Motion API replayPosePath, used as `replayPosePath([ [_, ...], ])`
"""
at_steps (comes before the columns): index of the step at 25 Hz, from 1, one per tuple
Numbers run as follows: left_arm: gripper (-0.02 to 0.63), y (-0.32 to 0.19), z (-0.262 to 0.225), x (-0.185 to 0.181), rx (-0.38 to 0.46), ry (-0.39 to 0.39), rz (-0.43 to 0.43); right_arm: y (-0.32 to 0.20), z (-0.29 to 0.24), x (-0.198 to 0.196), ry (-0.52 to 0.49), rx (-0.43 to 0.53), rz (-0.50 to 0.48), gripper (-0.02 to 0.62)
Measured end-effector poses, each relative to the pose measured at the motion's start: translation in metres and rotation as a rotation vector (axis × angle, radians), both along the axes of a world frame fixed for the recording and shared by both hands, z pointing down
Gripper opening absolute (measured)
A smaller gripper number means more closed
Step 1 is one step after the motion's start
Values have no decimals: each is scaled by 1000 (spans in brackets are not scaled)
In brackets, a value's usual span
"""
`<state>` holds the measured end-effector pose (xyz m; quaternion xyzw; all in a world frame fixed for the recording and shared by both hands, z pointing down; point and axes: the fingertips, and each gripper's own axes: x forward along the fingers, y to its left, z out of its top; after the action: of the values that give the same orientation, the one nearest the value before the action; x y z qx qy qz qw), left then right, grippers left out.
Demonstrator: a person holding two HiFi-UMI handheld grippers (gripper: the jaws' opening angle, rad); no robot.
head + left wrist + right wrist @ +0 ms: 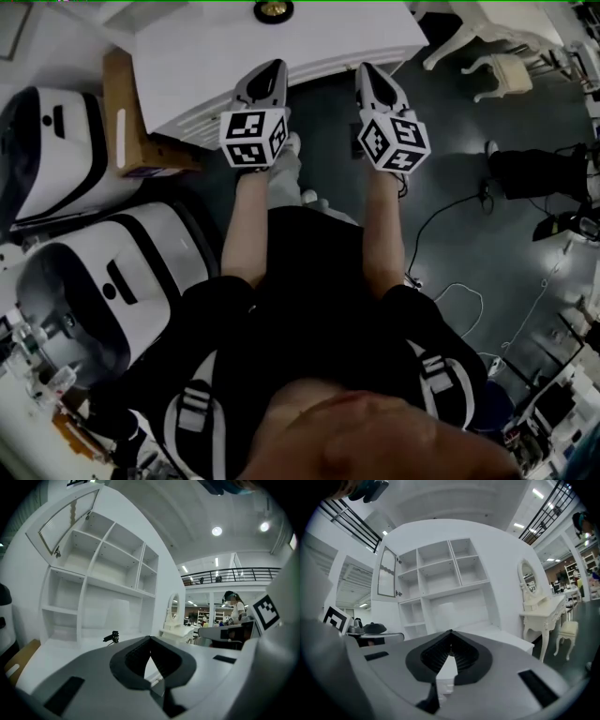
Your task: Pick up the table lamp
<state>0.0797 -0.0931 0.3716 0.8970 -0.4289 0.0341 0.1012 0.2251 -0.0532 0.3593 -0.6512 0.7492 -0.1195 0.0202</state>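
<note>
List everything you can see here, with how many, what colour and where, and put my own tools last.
Table lamp: one, white shade, on the desk under the shelves.
Desk: one, white, straight ahead.
Shelf unit: one, white, on the desk.
Small gadget: one, black, on the desk top.
Cardboard box: one, brown, left of the desk.
Dressing table: one, cream, oval mirror, right of the desk.
Stool: one, cream, beside the dressing table.
Rounded machines: two, white and black, at the left.
Cables: several, black and white, on the dark floor at the right.
Left tool: one, grey, shut, empty.
Right tool: one, grey, shut, empty.
</note>
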Motion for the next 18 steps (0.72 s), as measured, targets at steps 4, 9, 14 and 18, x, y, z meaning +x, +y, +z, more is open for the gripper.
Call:
replayPosePath([
  [4,9,-19,11,-11,-22,19,-30,-19,7,-13,17,-20,-35,18],
  [9,9,-49,29,-23,-28,-70,-82,-42,18,-15,19,-41,-59,18],
  [14,9,-77,50,-27,-76,-79,-101,-67,37,-15,6,-87,-70,18],
  [18,9,-99,59,-20,-91,-64,-102,-90,42,-17,12,-86,-88,18],
])
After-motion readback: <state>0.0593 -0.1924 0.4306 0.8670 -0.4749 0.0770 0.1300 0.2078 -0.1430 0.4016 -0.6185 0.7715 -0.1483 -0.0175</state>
